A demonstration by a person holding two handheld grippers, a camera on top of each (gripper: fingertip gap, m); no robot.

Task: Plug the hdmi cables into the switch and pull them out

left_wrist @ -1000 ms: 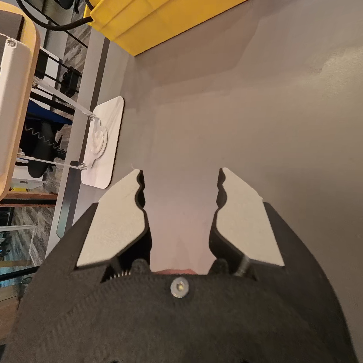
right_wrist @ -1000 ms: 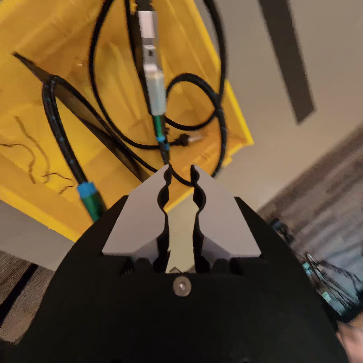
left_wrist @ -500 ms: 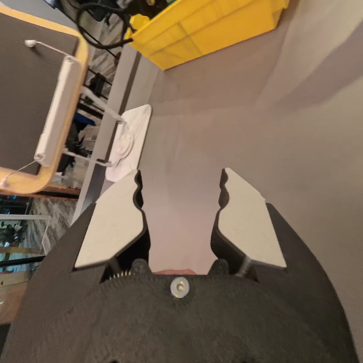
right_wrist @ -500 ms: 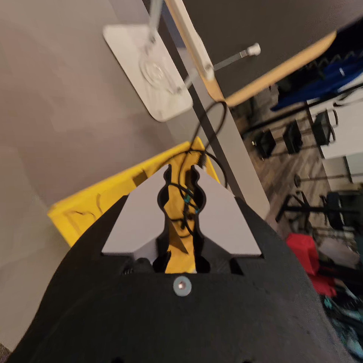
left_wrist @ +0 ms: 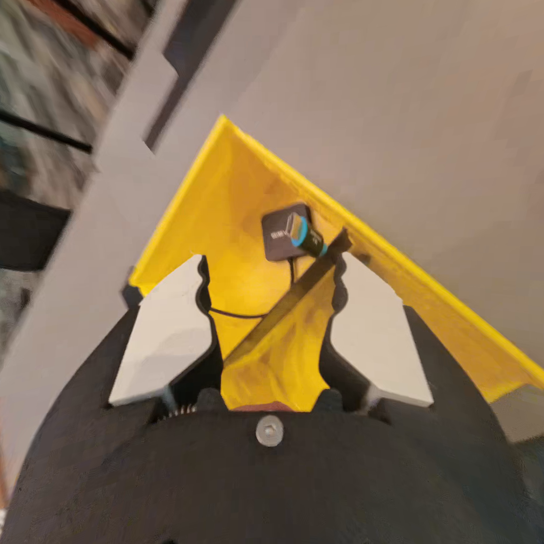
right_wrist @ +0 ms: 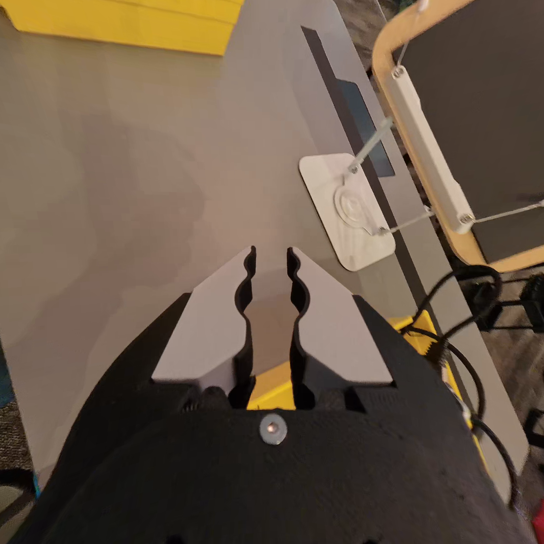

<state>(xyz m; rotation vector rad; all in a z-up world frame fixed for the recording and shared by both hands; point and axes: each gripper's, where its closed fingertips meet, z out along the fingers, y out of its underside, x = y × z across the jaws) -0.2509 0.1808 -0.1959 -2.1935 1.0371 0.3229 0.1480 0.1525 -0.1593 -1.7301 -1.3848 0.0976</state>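
Observation:
In the left wrist view a small black square switch (left_wrist: 279,235) lies in a yellow bin (left_wrist: 206,206). An HDMI plug with blue rings (left_wrist: 307,239) sits at the switch's right edge; blur hides whether it is plugged in. A thin black cable (left_wrist: 235,314) runs from the switch toward the left finger. My left gripper (left_wrist: 270,259) is open and empty above the bin, short of the switch. My right gripper (right_wrist: 270,250) is empty over the bare grey table (right_wrist: 132,176), its jaws a narrow gap apart. Black cables (right_wrist: 459,353) hang over a second yellow bin (right_wrist: 412,329) at its right.
A dark divider (left_wrist: 294,294) crosses the bin near the switch. A white stand base (right_wrist: 347,209) with thin rods holds a wood-framed dark board (right_wrist: 471,103) at the table's right edge. Another yellow bin (right_wrist: 123,26) lies at the far end of the table. Spacing between my two grippers at the tips: around 40 cm. The small black square switch (left_wrist: 279,235) lies some 12 cm from my left tips, 45 cm from my right tips.
The left gripper has swung from the bare table to above the yellow bin with the switch. The right gripper has swung away from the bin of cables to the bare table by the stand.

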